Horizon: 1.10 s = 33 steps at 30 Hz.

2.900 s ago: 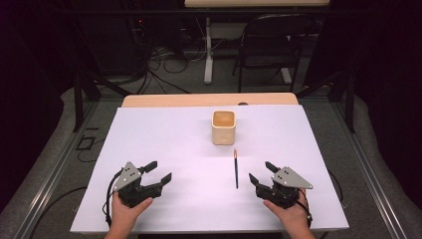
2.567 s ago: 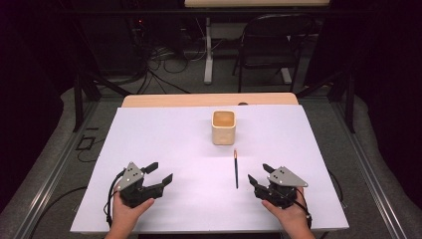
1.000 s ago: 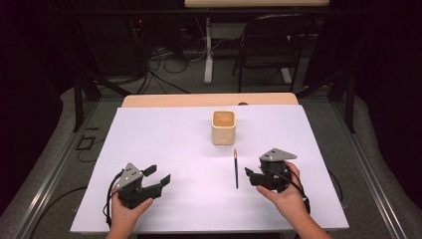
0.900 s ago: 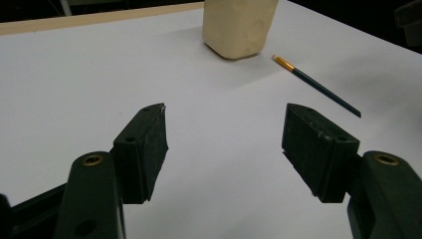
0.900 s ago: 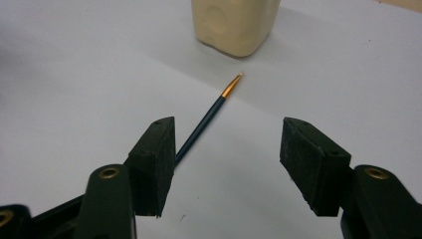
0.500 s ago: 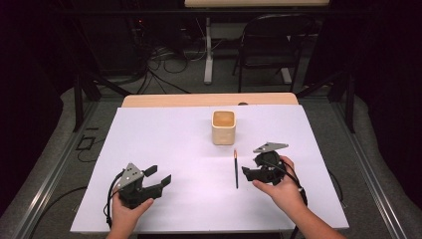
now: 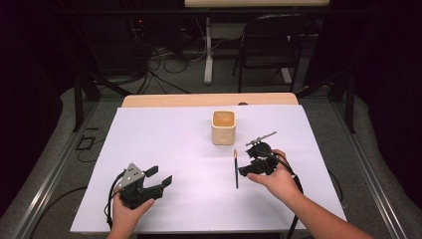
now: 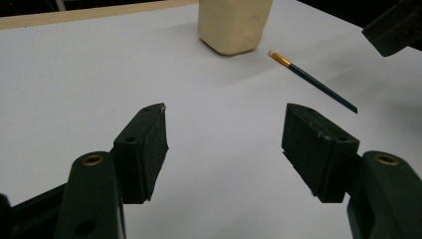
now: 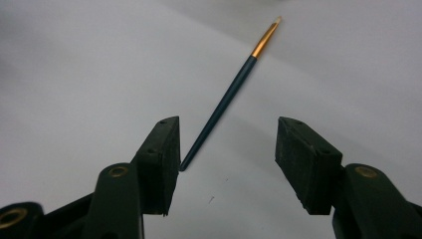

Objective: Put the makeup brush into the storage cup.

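Paintbrush (image 7: pixel 236 170) lies flat on the white counter (image 7: pixel 164 134), just in front of the cup (image 7: pixel 223 127). Right tool (image 9: pixel 226 149), empty, has just been narrowing its wide jaws around the handle tip; pinched there, the thin brush could skid away. Left tool (image 8: pixel 224 144) rests wide open, holding nothing.

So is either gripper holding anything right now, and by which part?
Nothing is held. The right gripper stands open beside the paintbrush, its jaws just closing a little; the left gripper is open.
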Motion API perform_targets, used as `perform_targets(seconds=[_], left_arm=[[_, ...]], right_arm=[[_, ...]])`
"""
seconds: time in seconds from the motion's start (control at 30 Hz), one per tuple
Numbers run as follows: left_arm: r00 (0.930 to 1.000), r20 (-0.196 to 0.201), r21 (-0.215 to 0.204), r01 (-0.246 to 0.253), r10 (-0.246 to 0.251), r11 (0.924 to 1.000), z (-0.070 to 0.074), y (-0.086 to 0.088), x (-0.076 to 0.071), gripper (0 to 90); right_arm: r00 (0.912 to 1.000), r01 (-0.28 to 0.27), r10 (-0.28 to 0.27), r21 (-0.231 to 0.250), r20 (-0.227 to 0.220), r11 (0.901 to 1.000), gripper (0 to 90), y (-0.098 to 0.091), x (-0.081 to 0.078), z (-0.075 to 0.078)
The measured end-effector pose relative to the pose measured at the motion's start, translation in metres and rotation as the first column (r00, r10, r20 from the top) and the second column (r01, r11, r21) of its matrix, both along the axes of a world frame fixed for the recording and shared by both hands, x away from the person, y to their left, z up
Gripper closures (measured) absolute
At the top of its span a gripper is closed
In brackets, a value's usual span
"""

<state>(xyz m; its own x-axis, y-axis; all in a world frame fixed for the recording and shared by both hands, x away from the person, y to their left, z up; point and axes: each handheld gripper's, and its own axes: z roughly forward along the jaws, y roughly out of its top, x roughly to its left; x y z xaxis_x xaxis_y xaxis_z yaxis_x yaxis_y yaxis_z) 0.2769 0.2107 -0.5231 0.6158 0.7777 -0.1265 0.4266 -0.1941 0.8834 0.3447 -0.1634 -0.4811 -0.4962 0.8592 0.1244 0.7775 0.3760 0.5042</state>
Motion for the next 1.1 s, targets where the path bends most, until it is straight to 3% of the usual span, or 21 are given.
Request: perform_targets(seconds=[0.1, 0.3, 0.37, 0.4, 0.43, 0.53, 0.57, 0.6, 0.63, 0.67, 0.7, 0.73, 0.77, 0.8, 0.9, 0.97, 1.1], left_arm=[[1.0, -0.001, -0.001, -0.001, 0.001, 1.0, 0.0, 0.0, 0.0, 34.3], [1.0, -0.005, 0.001, 0.0, 0.0, 1.0, -0.001, 0.0, 0.0, 34.3], [1.0, -0.006, 0.002, 0.0, 0.0, 1.0, -0.001, -0.001, 0.0, 34.3], [1.0, -0.006, 0.003, 0.0, 0.0, 1.0, -0.001, -0.001, 0.0, 34.3], [1.0, -0.006, 0.002, 0.001, -0.001, 1.0, -0.001, -0.001, 0.0, 34.3], [1.0, -0.007, 0.002, 0.001, -0.001, 1.0, -0.001, -0.001, 0.0, 34.3], [1.0, -0.008, 0.002, 0.002, -0.002, 1.0, -0.001, -0.001, 0.001, 34.3], [1.0, -0.008, 0.002, 0.002, -0.002, 1.0, -0.001, -0.001, 0.001, 34.3], [1.0, -0.008, 0.001, 0.002, -0.002, 1.0, -0.001, -0.001, 0.001, 34.3], [1.0, -0.009, 0.002, 0.002, -0.002, 1.0, -0.001, -0.001, 0.0, 34.3], [1.0, -0.009, 0.002, 0.002, -0.002, 1.0, -0.001, -0.001, 0.0, 34.3], [1.0, -0.009, 0.002, 0.003, -0.003, 1.0, -0.001, -0.001, 0.001, 34.3], [1.0, -0.009, 0.002, 0.003, -0.003, 1.0, -0.001, -0.001, 0.0, 34.3], [1.0, -0.009, 0.002, 0.003, -0.003, 1.0, -0.001, -0.001, 0.0, 34.3], [0.9999, -0.01, 0.001, 0.005, -0.005, 1.0, -0.001, -0.001, 0.0, 34.3], [0.9999, -0.01, -0.001, 0.006, -0.006, 1.0, -0.001, -0.001, 0.001, 34.3], [0.9999, -0.011, 0.002, 0.01, -0.01, 1.0, -0.001, -0.002, 0.001, 34.3]], right_arm=[[0.9984, 0.004, -0.005, -0.021, -0.056, 0.9998, 43.3, 0.001, 0.005, -0.001], [0.9938, 0.011, -0.015, -0.035, -0.11, 0.9993, 45.5, 0.001, 0.013, -0.006], [0.9924, 0.013, -0.021, -0.062, -0.121, 0.998, 45.5, 0.002, 0.014, -0.005], [0.9949, 0.018, -0.022, -0.044, -0.098, 0.9989, 45.5, 0.002, 0.014, -0.008], [0.9927, 0.014, -0.022, -0.071, -0.118, 0.9973, 45.5, 0.003, 0.015, -0.006], [0.9927, 0.015, -0.024, -0.074, -0.118, 0.9971, 45.5, 0.005, 0.016, -0.007], [0.9845, -0.012, -0.013, -0.14, -0.175, 0.9901, 45.5, 0.006, 0.018, -0.001], [0.996, 0.017, -0.021, -0.051, -0.087, 0.9986, 45.5, 0.007, 0.018, -0.01], [0.9753, -0.03, -0.012, -0.189, -0.221, 0.9815, 45.5, 0.007, 0.02, 0.003], [0.9608, -0.072, 0.005, -0.231, -0.277, 0.9702, 45.5, 0.007, 0.022, 0.009], [0.9677, -0.057, -0.004, -0.233, -0.252, 0.9707, 45.4, 0.008, 0.023, 0.008], [0.9941, 0.017, -0.025, -0.077, -0.106, 0.9969, 45.4, 0.01, 0.021, -0.007], [0.9876, -0.002, -0.017, -0.125, -0.156, 0.9921, 45.5, 0.009, 0.022, -0.002], [0.9906, 0.015, -0.03, -0.114, -0.133, 0.9934, 45.4, 0.01, 0.023, -0.003], [0.9851, 0.006, -0.029, -0.139, -0.17, 0.9903, 45.4, 0.011, 0.027, 0.001], [0.9876, 0.011, -0.033, -0.142, -0.154, 0.9898, 45.4, 0.012, 0.028, 0.0], [0.9857, 0.017, -0.042, -0.153, -0.163, 0.9881, 45.4, 0.015, 0.031, 0.001]])
